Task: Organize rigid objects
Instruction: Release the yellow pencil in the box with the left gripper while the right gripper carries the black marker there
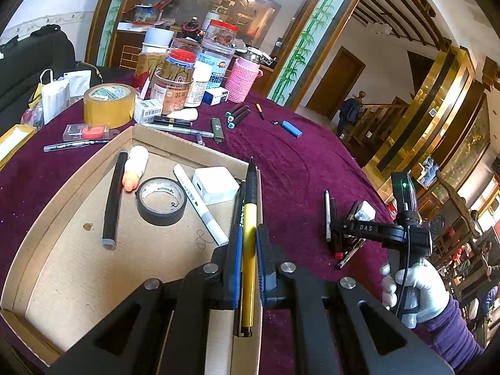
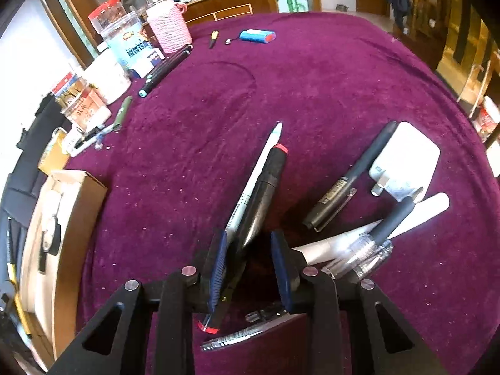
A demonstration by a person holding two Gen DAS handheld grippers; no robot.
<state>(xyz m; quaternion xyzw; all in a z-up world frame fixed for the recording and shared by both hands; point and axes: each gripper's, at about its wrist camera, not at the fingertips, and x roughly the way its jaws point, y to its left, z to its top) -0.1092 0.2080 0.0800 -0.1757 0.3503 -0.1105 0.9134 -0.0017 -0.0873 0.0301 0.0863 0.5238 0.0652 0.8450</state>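
Note:
My left gripper [image 1: 249, 237] is shut on a yellow and black pen [image 1: 249, 234] and holds it over the right wall of the cardboard box [image 1: 62, 206]. The box holds a black tape roll [image 1: 162, 200], a white marker [image 1: 200, 203], a white charger [image 1: 215, 184], a black marker [image 1: 113, 200] and a small white bottle [image 1: 136, 167]. My right gripper [image 2: 248, 250] is open around a black marker with a red tip [image 2: 265, 190] lying on the purple cloth, beside a white pen [image 2: 254, 181]. The right gripper also shows in the left wrist view [image 1: 339, 228].
By the right gripper lie a black pen [image 2: 347, 181], a white plug adapter [image 2: 406, 162] and a clear-capped pen [image 2: 387, 228]. Farther off are jars [image 1: 200, 62], a pink cup [image 1: 242, 76], yellow tape [image 1: 107, 104], markers [image 1: 237, 114] and a blue lighter [image 1: 291, 128].

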